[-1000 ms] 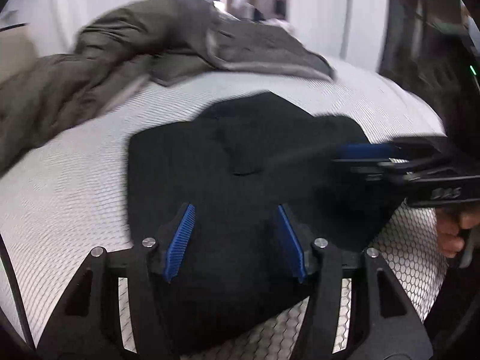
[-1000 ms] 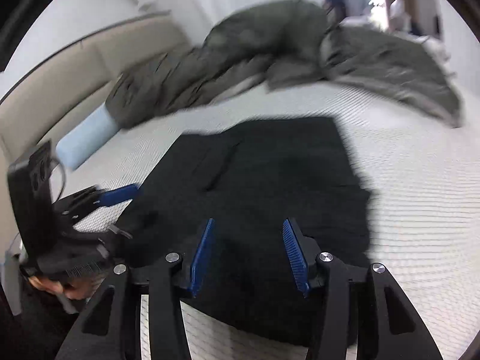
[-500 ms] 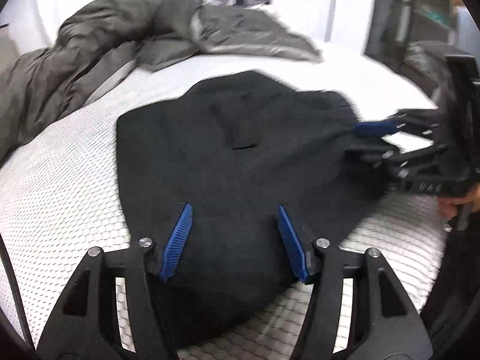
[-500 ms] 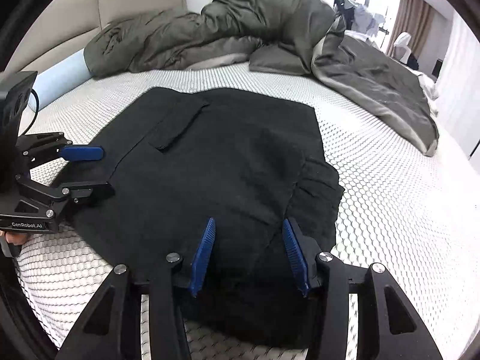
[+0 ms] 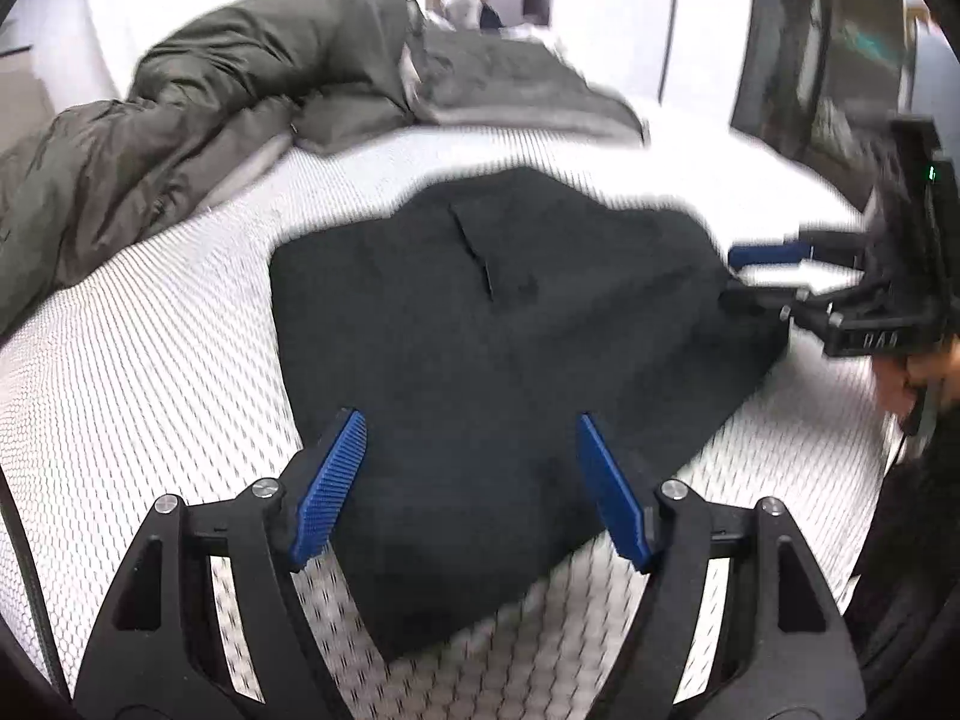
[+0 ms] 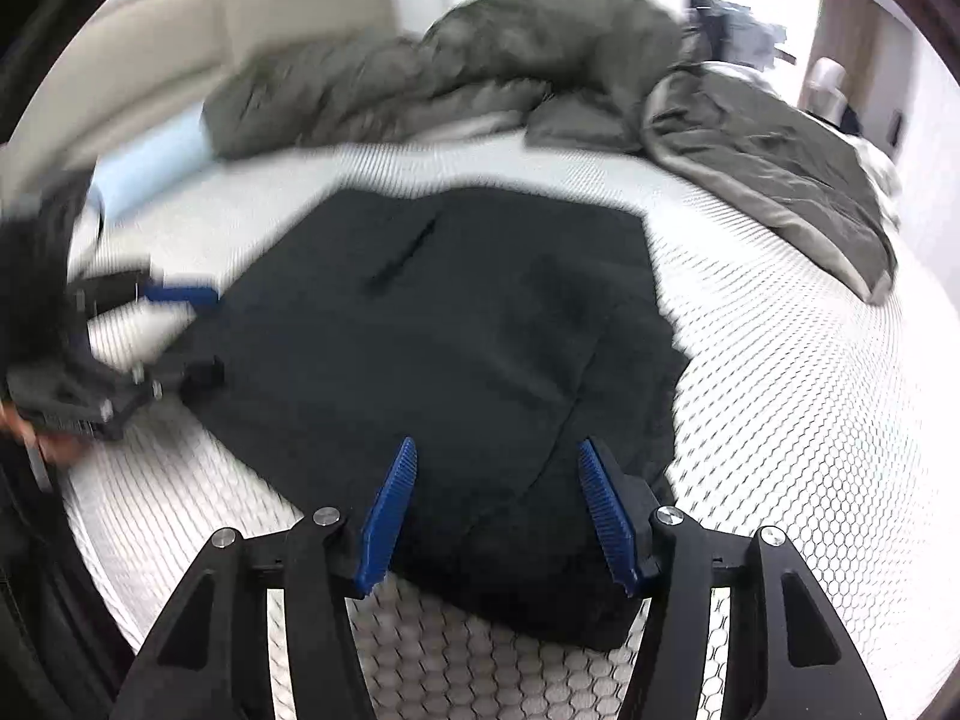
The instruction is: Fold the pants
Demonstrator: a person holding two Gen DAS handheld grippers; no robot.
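Left wrist view: black pants [image 5: 480, 330] folded on the bed [image 5: 150, 360], both grippers' fingers [image 5: 327, 486] just opening, empty; next fold needs regrasping.

Both wrist cams close, angled down; share black pants [image 5: 498, 348] [image 6: 456, 348], opp. sides.

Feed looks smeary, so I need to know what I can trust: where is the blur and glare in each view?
Left wrist view: pants edges and duvet smeared, right tongs blurred, wall blown out white. Right wrist view: duvet and left tongs streaked, window glaring. Both bend at the rim; each camera's own tongs stay sharp.
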